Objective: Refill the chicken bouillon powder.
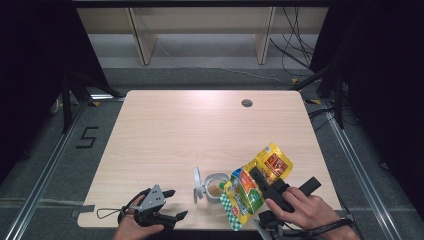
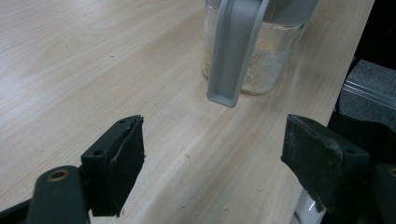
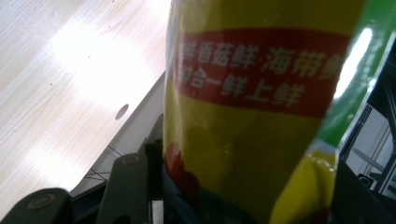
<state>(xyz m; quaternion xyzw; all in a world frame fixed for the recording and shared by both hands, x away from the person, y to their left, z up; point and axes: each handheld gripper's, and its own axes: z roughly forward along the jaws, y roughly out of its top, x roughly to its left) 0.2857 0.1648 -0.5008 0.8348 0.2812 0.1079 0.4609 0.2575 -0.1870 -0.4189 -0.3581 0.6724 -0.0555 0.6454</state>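
Desk (image 1: pixel 165 130) of pale wood grain carries the work near its front edge. Largest of the things on it is the yellow and green glossy foil pouch (image 1: pixel 255 187) with red printed panels, tilted with its lower end leaning over the small clear glass jar (image 1: pixel 216 186); in the right gripper view the pouch (image 3: pixel 252 107) shows a red band with white characters. The right gripper (image 1: pixel 267 187) has its black jaws about half apart and pressed on the pouch from both sides, holding it off the desk, with the person's hand (image 1: pixel 305 210) behind it. The left gripper (image 1: pixel 172 205) rests at the desk's front edge with its jaws spread wide and nothing between them, pointing toward the jar. The jar (image 2: pixel 261 60) holds a low layer of pale beige granules, and its grey hinged lid (image 1: pixel 197 184) stands open on its left side. A few crumbs lie on the desk just in front of the left gripper.
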